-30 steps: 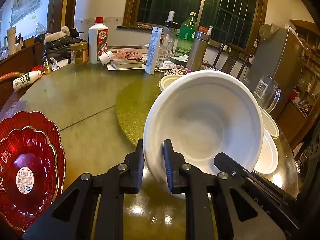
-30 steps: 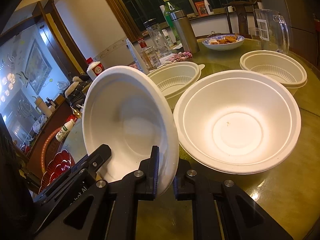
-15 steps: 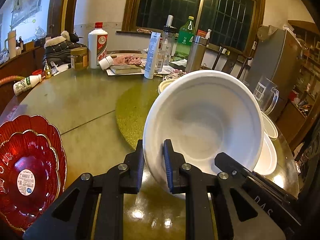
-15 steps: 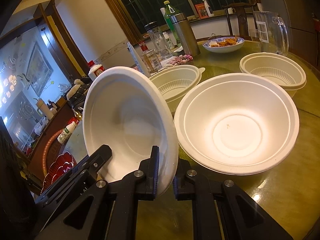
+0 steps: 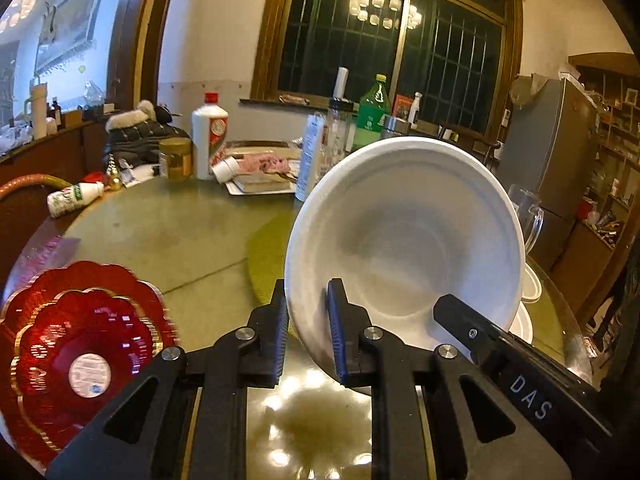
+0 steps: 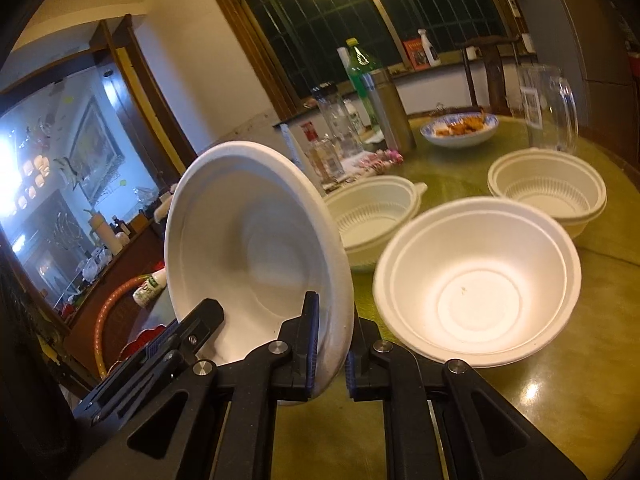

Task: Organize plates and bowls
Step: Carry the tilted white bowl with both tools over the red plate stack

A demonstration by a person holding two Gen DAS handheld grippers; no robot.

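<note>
A white foam bowl (image 5: 404, 240) hangs tilted above the table, held by its rim from two sides. My left gripper (image 5: 308, 294) is shut on its left rim. My right gripper (image 6: 334, 308) is shut on the opposite rim of the same bowl (image 6: 256, 256). A second white bowl (image 6: 476, 280) sits upright on the table just right of the lifted one. Two stacked red scalloped plates (image 5: 80, 340) lie at the table's near left. Each view shows the other gripper's black body beside the bowl.
Two ribbed white containers (image 6: 372, 212) (image 6: 548, 188) stand behind the resting bowl. Further back are a blue bowl of food (image 6: 460, 128), a glass jug (image 6: 548, 104), bottles (image 5: 210, 136) and a tray. The round table (image 5: 168, 236) has a yellow turntable in its middle.
Both grippers have risen with the white bowl between them and tipped upward, so the table, the red plates and the resting bowl sit lower in both views.
</note>
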